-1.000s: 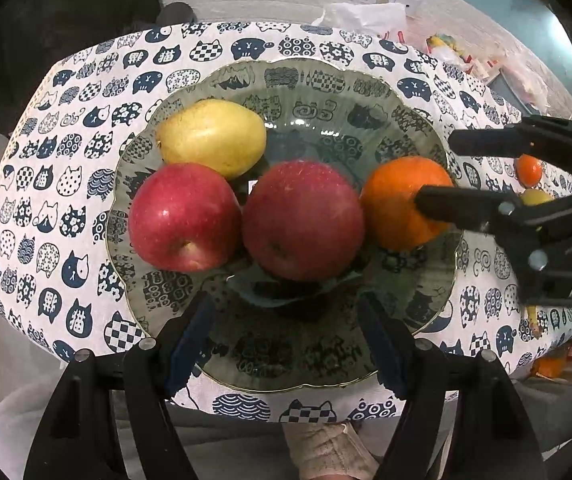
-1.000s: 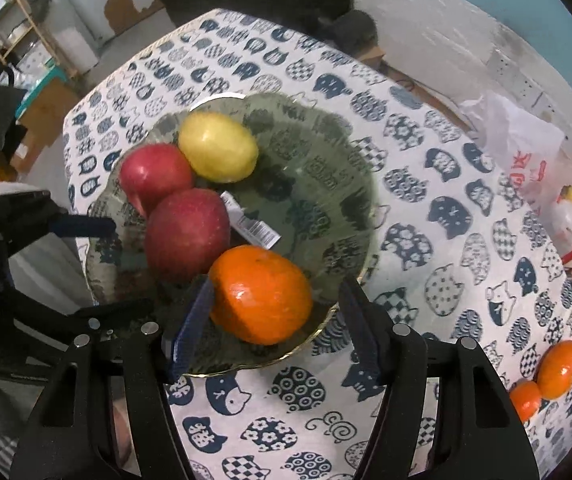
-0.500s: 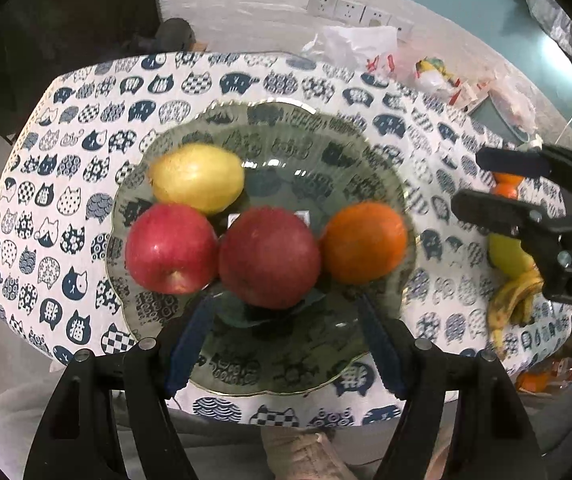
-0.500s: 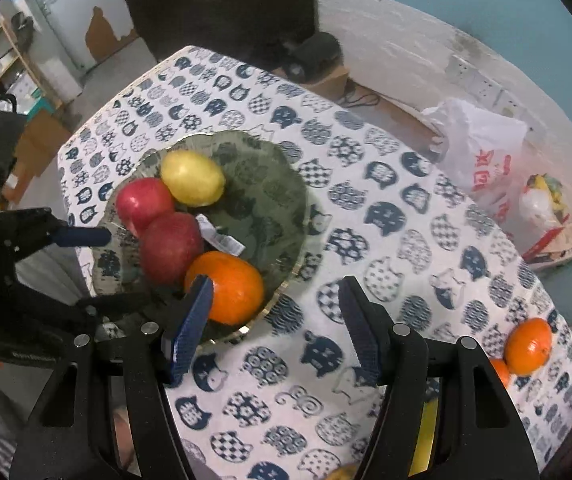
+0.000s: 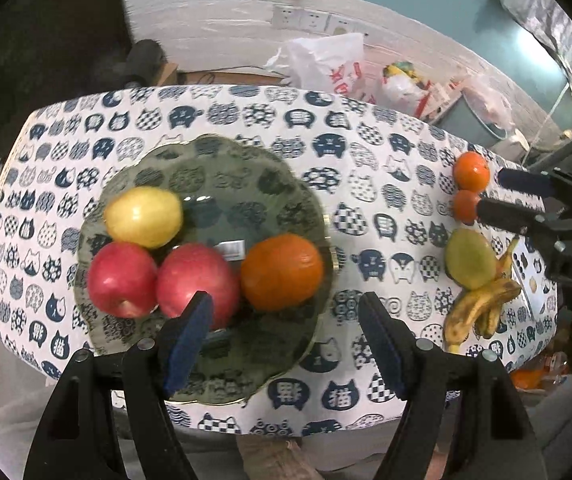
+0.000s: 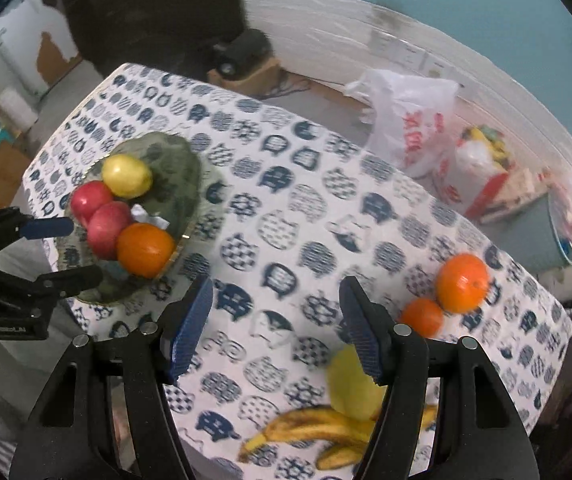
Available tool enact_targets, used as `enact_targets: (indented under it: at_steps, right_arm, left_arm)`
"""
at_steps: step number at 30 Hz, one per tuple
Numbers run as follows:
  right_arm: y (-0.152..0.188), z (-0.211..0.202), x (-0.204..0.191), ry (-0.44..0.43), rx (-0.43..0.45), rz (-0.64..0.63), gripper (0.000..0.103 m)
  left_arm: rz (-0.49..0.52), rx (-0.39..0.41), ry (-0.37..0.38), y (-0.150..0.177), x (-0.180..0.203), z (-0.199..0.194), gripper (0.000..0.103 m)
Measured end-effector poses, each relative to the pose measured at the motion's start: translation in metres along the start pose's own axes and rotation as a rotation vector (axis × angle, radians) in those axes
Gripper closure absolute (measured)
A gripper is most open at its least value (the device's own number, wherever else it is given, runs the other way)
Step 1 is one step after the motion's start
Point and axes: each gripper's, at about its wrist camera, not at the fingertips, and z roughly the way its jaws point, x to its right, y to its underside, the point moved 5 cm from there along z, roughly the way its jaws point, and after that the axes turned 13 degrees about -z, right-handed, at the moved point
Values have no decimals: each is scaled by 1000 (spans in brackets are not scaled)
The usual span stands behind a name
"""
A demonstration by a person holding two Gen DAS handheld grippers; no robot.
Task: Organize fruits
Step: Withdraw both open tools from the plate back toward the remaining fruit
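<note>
A green glass plate (image 5: pixel 221 168) on the cat-print tablecloth holds a yellow pear (image 5: pixel 143 216), two red apples (image 5: pixel 121 278) and a large orange (image 5: pixel 281 272). At the table's right end lie two small oranges (image 5: pixel 470 172), a green fruit (image 5: pixel 470 258) and bananas (image 5: pixel 482 312). My left gripper (image 5: pixel 286 332) is open and empty above the plate's near edge. My right gripper (image 6: pixel 275 328) is open and empty over bare cloth, between the plate (image 6: pixel 177 168) and the small oranges (image 6: pixel 462 282); the green fruit (image 6: pixel 350 384) and bananas (image 6: pixel 318 432) lie just under it.
White plastic bags (image 5: pixel 326 64) and clutter sit on the floor behind the table by the white wall. The table's near edge (image 5: pixel 286 424) runs just under my left gripper. The right gripper's fingers (image 5: pixel 518 182) reach in at the right.
Both grippers have pulled back and risen from the plate. My right gripper has swung right, away from the large orange, which stays on the plate.
</note>
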Motion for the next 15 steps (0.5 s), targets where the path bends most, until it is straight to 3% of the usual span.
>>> enact_targets:
  at_steps: [15]
  right_arm:
    - [59, -35, 70, 79, -6, 126, 32]
  left_arm:
    - [125, -29, 19, 7, 86, 10, 26]
